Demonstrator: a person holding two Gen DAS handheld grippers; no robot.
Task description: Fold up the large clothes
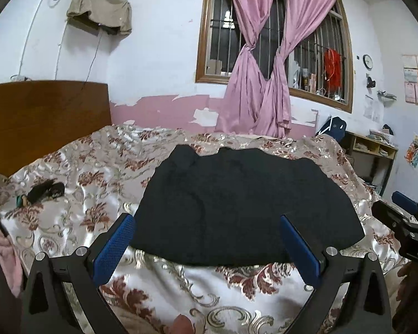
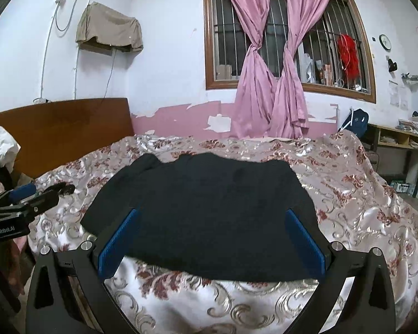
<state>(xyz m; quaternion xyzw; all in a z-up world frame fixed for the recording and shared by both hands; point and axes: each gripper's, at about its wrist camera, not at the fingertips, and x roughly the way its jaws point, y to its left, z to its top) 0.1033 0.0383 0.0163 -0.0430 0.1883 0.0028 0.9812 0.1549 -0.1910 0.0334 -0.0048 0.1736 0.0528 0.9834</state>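
A large black garment point(image 1: 245, 203) lies folded into a flat, roughly rectangular shape on the floral bedspread point(image 1: 78, 172); it also shows in the right wrist view point(image 2: 209, 208). My left gripper point(image 1: 207, 222) is open and empty, held above the garment's near edge. My right gripper point(image 2: 211, 217) is open and empty, also above the near edge. The right gripper shows at the right edge of the left wrist view point(image 1: 404, 217), and the left gripper at the left edge of the right wrist view point(image 2: 28, 197).
A wooden headboard point(image 1: 41, 117) stands at the left. A small dark object point(image 1: 44, 190) lies on the bedspread left of the garment. Pink curtains point(image 1: 262, 83) hang at a barred window behind the bed. A desk with shelves point(image 1: 373, 153) stands at the right.
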